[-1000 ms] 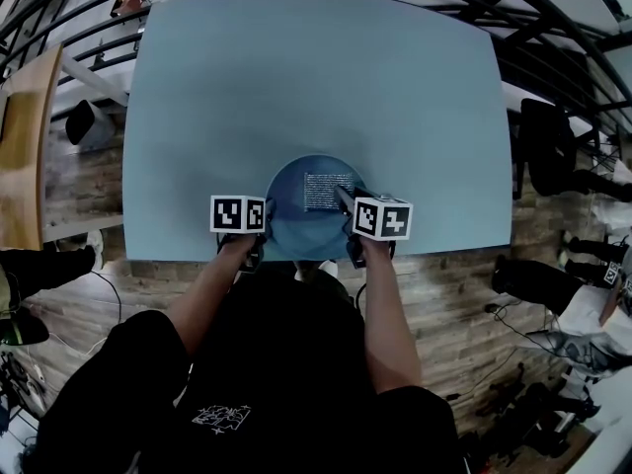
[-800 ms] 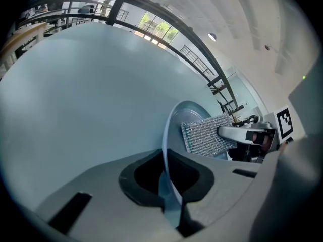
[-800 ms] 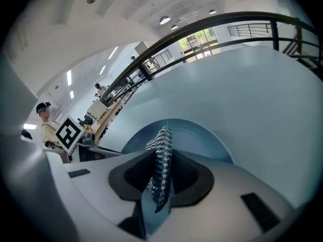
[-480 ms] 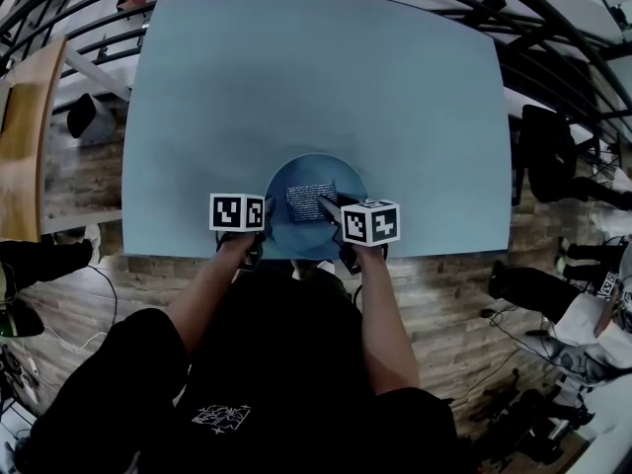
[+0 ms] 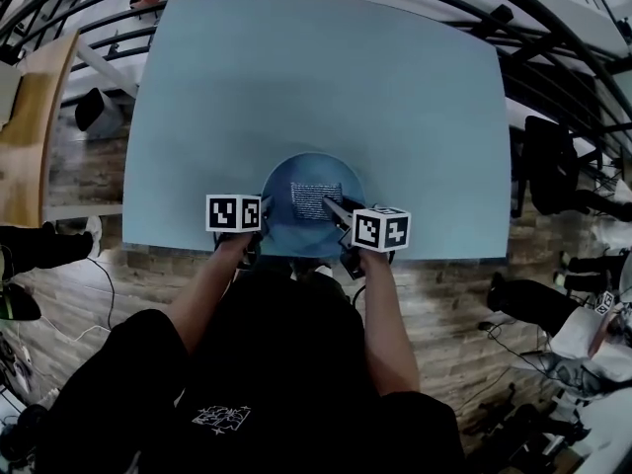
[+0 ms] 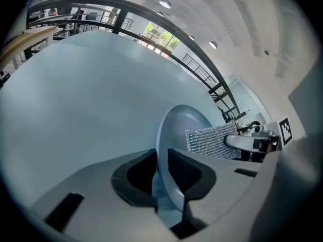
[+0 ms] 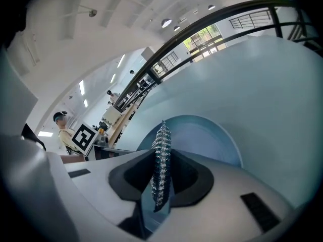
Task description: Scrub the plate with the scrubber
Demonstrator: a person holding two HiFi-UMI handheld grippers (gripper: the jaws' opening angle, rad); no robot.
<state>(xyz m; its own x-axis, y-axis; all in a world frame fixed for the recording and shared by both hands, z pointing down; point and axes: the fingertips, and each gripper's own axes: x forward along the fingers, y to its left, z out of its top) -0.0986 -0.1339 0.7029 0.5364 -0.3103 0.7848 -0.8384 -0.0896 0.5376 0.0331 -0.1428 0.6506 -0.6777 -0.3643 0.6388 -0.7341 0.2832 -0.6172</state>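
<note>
A round blue plate (image 5: 288,237) lies at the near edge of the blue-grey table (image 5: 316,87). A silver mesh scrubber (image 5: 314,198) rests on the plate's middle, with my right gripper (image 5: 333,207) shut on its near right edge. In the right gripper view the scrubber (image 7: 161,153) stands edge-on between the pads, above the plate (image 7: 214,137). My left gripper (image 5: 263,223) is at the plate's left rim. Its jaws are opening, with the rim (image 6: 171,135) between them. The scrubber (image 6: 211,142) and the right gripper (image 6: 250,143) show beyond it.
The table's near edge (image 5: 316,258) runs just under both grippers. Black railings (image 5: 553,57) and wooden flooring (image 5: 79,176) surround the table. A person stands at the far left in the right gripper view, behind my left gripper's marker cube (image 7: 83,137).
My right gripper slid the scrubber left across the plate, from its right part to its middle. The left gripper stayed at the plate's left rim.
</note>
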